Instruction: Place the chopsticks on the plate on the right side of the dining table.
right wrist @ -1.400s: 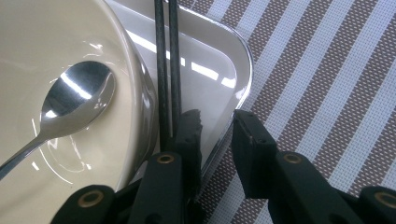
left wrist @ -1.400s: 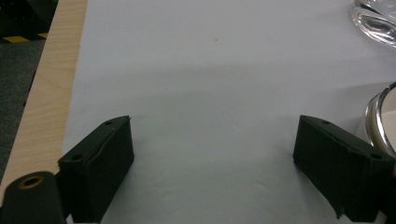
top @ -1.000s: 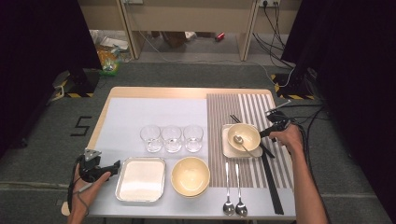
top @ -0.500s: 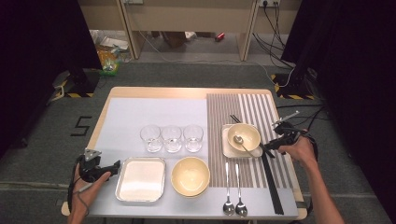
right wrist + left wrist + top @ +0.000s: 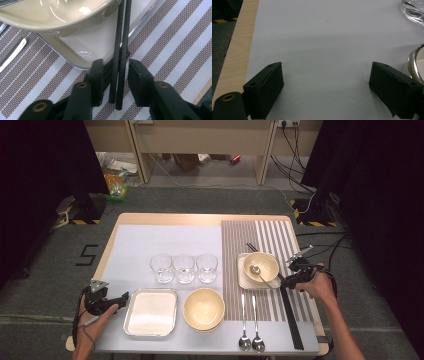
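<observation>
Two jaws on your right gripper (image 5: 115, 75) stand either side of the black chopsticks (image 5: 120, 62), and they have just been closing in. The pair is between them, but I see a sliver of gap at each pad, so nothing is clamped yet.

From the gripper outward, the sticks run straight up the right gripper view, side by side and touching. They pass just beside the cream bowl (image 5: 62, 17) and cross the corner of the white plate (image 5: 82, 47) it sits on.

From the high view, the chopsticks (image 5: 292, 320) lie lengthwise on the striped mat (image 5: 270, 232). Their long axis goes from beside the bowl (image 5: 262, 265) down towards your edge of the table. Your right gripper (image 5: 287, 279) meets them crosswise, nearer their far end than their near end. I judge the squeeze only has to finish square across that axis. Expect the long near part to droop when you lift.

Your left gripper (image 5: 117, 299) is well apart on the other side, just beside the metal tray (image 5: 150, 290). Its jaws are spread wide over the bare white mat (image 5: 324, 37), so this one belongs to your right hand.
</observation>
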A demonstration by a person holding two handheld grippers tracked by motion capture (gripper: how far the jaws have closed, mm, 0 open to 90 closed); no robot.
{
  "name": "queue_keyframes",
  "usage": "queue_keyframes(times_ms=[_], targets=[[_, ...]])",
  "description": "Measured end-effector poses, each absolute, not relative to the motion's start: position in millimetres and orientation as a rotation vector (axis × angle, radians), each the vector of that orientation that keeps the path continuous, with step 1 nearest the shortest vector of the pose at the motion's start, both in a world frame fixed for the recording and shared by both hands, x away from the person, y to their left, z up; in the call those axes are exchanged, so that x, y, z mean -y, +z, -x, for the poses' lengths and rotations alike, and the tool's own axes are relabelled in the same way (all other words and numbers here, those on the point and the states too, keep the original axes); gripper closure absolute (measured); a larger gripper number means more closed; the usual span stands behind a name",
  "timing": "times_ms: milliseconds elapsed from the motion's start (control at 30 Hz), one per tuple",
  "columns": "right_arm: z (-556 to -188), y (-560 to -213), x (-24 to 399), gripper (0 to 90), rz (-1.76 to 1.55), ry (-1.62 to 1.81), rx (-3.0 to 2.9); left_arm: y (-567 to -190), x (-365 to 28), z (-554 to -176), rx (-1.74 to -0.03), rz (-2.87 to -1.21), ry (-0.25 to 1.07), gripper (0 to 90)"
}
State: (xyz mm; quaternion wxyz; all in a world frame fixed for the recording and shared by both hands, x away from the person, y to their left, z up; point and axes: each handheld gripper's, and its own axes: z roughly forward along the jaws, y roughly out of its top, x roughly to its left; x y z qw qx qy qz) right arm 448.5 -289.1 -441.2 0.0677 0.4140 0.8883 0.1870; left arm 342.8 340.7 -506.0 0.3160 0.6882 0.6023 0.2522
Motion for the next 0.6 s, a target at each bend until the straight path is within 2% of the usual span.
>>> queue_keyframes(times_ms=[133, 600], targets=[[-450, -441, 290, 76.4, -1.221, 0.570, -2.681, -506, -341, -343, -1.586, -1.812, 0.664, 11.3], [-468, -441, 291, 79.2, -1.131, 0.572, -2.713, -506, -340, -343, -1.587, -1.812, 0.664, 11.3]])
